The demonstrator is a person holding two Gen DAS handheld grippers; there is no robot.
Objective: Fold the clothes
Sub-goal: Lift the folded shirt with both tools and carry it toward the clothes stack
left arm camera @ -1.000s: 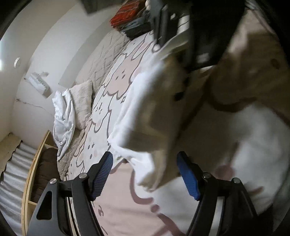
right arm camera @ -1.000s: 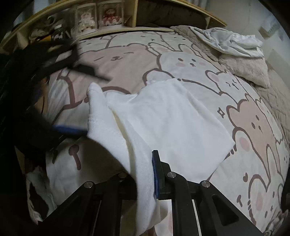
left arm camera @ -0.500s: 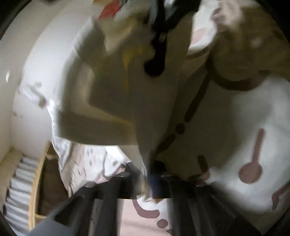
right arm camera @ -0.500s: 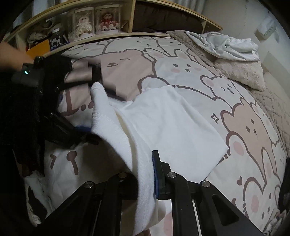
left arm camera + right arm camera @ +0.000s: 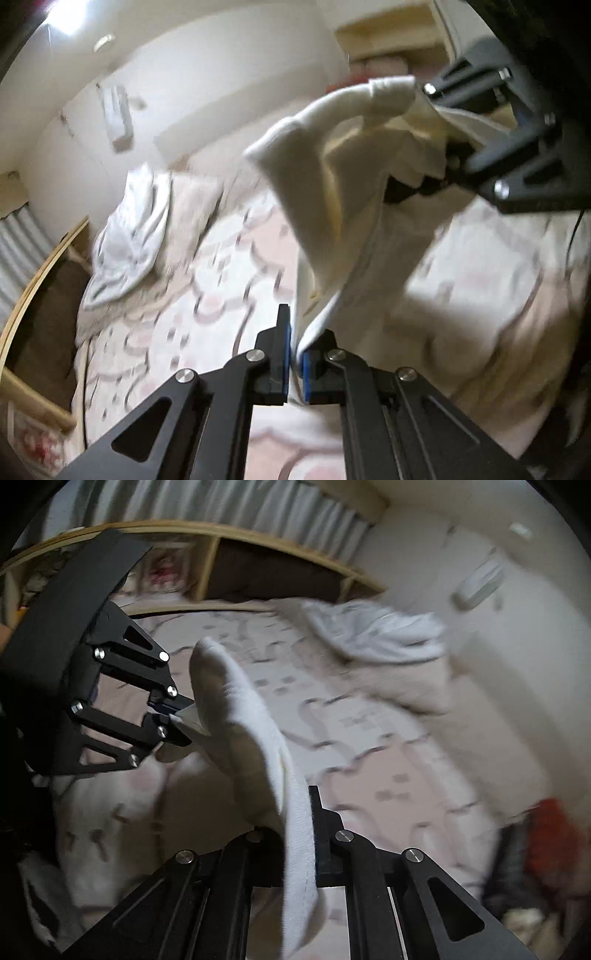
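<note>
Hanging between the two grippers, the white garment is off the bed at its top edge and sags in a loose swag. The left gripper has its blue pads pinched shut on a thin edge of the cloth, which rises straight ahead of it. The right gripper is likewise clamped on a thick, ribbed band of the same garment, maybe a hem or cuff, though the blur leaves that unsure. From the right wrist view the left gripper sits up and to the left, and the band runs from one to the other.

I judge the cloth soft, light and limp: it drapes under its own weight, holds no shape and bunches wherever it is not pulled taut. It looks like a thick knit, so it should not slip readily from the pads, but a pinch on a single thin layer could creep out if tugged hard. The ribbed band is the firmer place to hold; edges and corners are better than the slack middle. How much of it still rests on the bed below is hard to tell. A second white heap lies far ahead of the right gripper, near the headboard.
</note>
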